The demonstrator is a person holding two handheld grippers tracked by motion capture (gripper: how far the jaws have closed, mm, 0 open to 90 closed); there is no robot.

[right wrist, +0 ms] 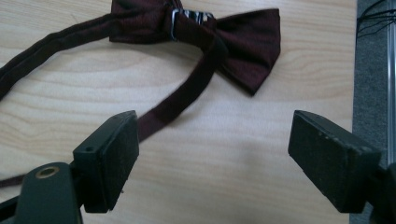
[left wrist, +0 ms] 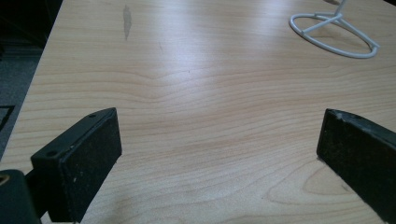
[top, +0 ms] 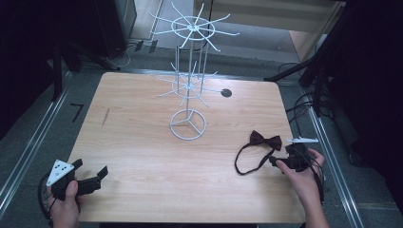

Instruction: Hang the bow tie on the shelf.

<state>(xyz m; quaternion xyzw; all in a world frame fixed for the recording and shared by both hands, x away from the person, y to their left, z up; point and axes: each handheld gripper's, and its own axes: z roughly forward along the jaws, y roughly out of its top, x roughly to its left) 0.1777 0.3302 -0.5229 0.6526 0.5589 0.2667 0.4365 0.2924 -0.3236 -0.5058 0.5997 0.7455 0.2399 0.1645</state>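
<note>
1. The right gripper (right wrist: 212, 154) hangs with jaws spread wide, nothing pressed between them.
2. Just ahead of it lies the bow tie (right wrist: 219, 37) flat on the table (top: 142, 156), strap trailing past one jaw; not yet picked up.
3. Farther off stands the wire rack (top: 188, 90), hooks bare; hanging likely remains.
4. The left gripper (left wrist: 219, 158) idles open.

overhead forward-down, gripper views low over table (top: 142, 142)
</note>
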